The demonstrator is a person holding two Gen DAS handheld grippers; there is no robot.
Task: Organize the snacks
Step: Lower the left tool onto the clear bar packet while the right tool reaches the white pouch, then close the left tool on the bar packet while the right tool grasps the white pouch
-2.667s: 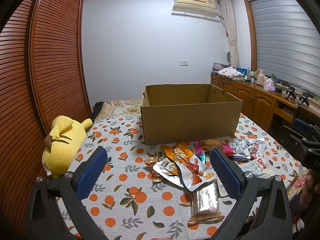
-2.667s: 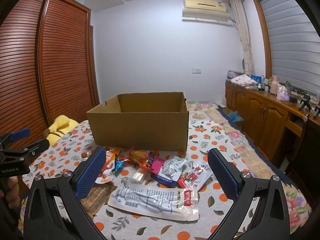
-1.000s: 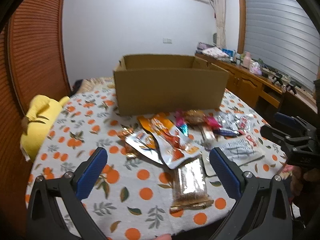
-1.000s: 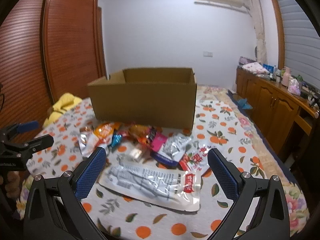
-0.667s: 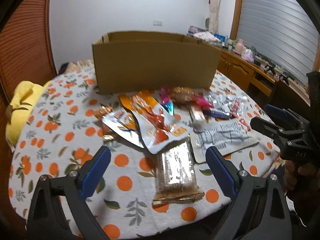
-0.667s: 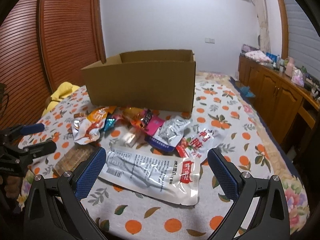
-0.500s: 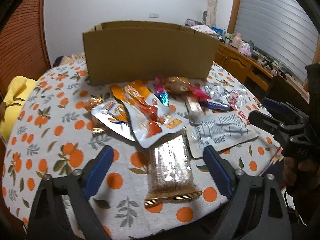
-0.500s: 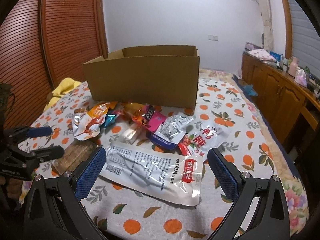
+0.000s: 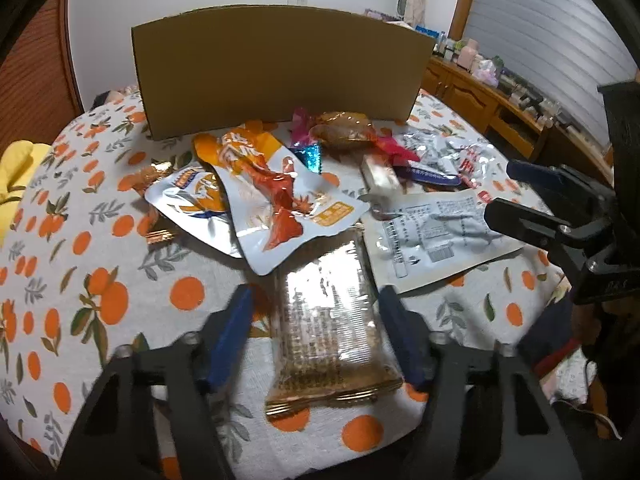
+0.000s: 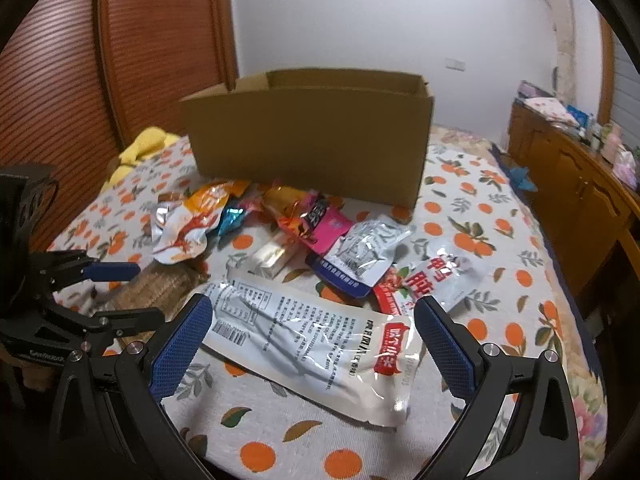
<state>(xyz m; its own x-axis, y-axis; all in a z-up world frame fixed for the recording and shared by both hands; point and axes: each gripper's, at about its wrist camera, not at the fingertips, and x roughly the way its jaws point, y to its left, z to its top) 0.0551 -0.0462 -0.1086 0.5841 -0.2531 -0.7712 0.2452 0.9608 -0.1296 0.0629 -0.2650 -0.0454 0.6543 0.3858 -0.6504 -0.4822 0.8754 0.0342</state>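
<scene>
1. The left tool (image 9: 316, 320) points down at a clear-wrapped brown snack bar (image 9: 328, 328) on the table (image 9: 80, 280), which wears a cloth printed with oranges.
2. Its jaws have just been closing. The bar lies lengthwise between the two blue pads (image 9: 228, 336), with a narrow strip of cloth showing on each side, so the pads do not yet press the wrapper.
3. The bar's near end, with its gold crimped seam, reaches toward the tool's frame; its far end is tucked under a white pouch with a red and orange print (image 9: 280, 196).
4. The right tool (image 10: 312, 344) hangs released, jaws wide, over a long white pouch with black text (image 10: 312, 336).
5. That pouch lies flat between the right tool's pads (image 10: 446, 348) and slightly ahead of them; neither pad touches it.
6. In the right wrist view the left tool (image 10: 120, 292) shows at the left edge, its fingers on either side of the brown bar (image 10: 156, 288).
7. Behind both tools the other snacks lie in a loose heap: a silver and blue pouch (image 10: 360, 256), a pink packet (image 10: 324, 224), a teal foil sweet (image 9: 310, 156) and a pale bar (image 10: 272, 258).
8. An open cardboard box (image 10: 312, 140) stands upright beyond the heap, its front wall just behind the farthest packets.
9. A yellow plush toy (image 9: 16, 176) lies at the table's far left edge.
</scene>
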